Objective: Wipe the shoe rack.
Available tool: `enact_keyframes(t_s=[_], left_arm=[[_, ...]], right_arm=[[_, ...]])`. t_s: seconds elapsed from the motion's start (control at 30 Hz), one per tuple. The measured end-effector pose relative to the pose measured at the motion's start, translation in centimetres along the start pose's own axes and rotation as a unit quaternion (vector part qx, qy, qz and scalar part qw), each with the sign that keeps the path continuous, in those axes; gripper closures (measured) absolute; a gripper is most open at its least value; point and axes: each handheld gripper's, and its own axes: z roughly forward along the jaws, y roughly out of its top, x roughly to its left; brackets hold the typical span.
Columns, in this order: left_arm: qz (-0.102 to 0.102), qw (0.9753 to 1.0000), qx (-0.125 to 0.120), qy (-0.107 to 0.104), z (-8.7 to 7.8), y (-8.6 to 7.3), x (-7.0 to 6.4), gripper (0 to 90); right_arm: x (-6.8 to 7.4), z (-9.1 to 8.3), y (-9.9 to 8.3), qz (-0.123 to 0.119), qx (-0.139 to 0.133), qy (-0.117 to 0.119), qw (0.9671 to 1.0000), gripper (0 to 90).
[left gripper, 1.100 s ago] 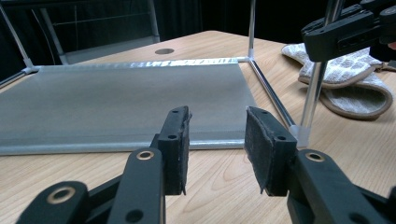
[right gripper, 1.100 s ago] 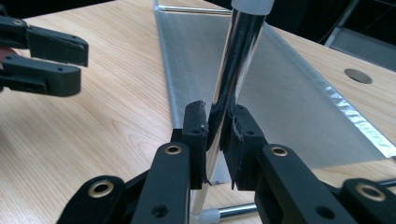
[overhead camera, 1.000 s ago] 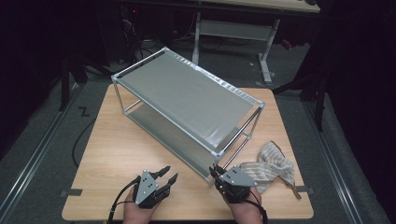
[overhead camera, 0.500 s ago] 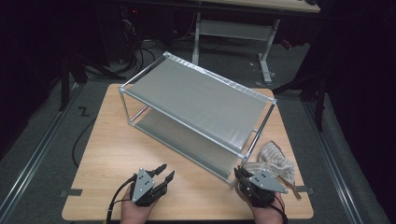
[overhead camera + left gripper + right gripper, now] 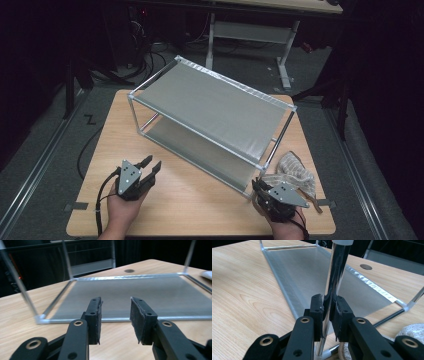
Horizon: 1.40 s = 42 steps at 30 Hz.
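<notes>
A two-tier metal rack (image 5: 215,107) with grey fabric shelves stands askew on the wooden table (image 5: 190,205). My right gripper (image 5: 256,187) is at the rack's near right corner, shut on the upright chrome post (image 5: 335,272). The right gripper view shows the post clamped between the pads of my right gripper (image 5: 329,307). My left gripper (image 5: 152,166) is open near the front left of the table, a little short of the rack. In the left gripper view, my left gripper (image 5: 115,312) has nothing between its jaws and faces the lower shelf (image 5: 130,293).
A crumpled beige cloth (image 5: 295,172) lies on the table right of my right gripper and touches the rack's corner; the cloth (image 5: 412,333) also sits low in the right gripper view. Cables and a desk frame (image 5: 250,30) stand beyond the table.
The rack has slid and swung to the right across the table, with my right gripper on its corner post moving right too. The left gripper has barely moved.
</notes>
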Motion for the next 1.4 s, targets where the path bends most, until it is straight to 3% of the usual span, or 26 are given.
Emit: enact_keyframes(t_s=[0.17,0.3,0.57,0.7,0.8,0.97,1.03,1.1,1.3,1.4], left_arm=[[0.004,0.9995,0.013,0.028,1.3,0.7,1.7,60.9],[0.002,0.9991,0.022,0.037,2.2,1.1,2.9,63.3],[0.009,0.9962,0.051,0.07,4.6,1.7,5.4,61.2],[-0.009,0.9957,0.061,0.069,5.4,2.0,7.1,61.6],[-0.017,0.9954,0.055,0.076,5.9,2.1,8.1,61.9],[-0.018,0.9947,0.053,0.087,6.8,2.3,9.4,62.0],[-0.025,0.9932,0.069,0.091,7.4,2.4,10.2,61.9],[-0.019,0.9918,0.075,0.102,7.9,2.5,10.7,61.9],[-0.027,0.9901,0.064,0.122,8.9,3.1,12.0,61.5],[-0.033,0.9888,0.075,0.125,9.4,3.2,12.4,61.5]], right_arm=[[0.0,0.0,0.0,-0.001,0.0,0.0,1.0,78.4],[-0.1,0.0,0.0,0.001,0.0,0.004,1.0,78.4],[-0.2,0.0,0.0,0.002,0.0,0.005,1.0,78.0],[-0.2,-0.1,0.0,0.004,0.0,0.005,1.0,77.7],[-0.3,0.0,0.0,0.005,-0.001,0.006,1.0,77.7],[-0.2,-0.1,0.0,0.004,-0.001,0.004,1.0,78.0],[-0.2,0.0,0.1,0.002,0.0,0.003,1.0,78.2],[-0.2,0.0,0.1,-0.001,-0.001,0.004,1.0,78.2],[-0.3,0.0,-0.1,0.007,0.0,0.007,0.9999,78.5],[-0.3,0.0,-0.1,0.009,0.0,0.01,0.9999,78.6]])
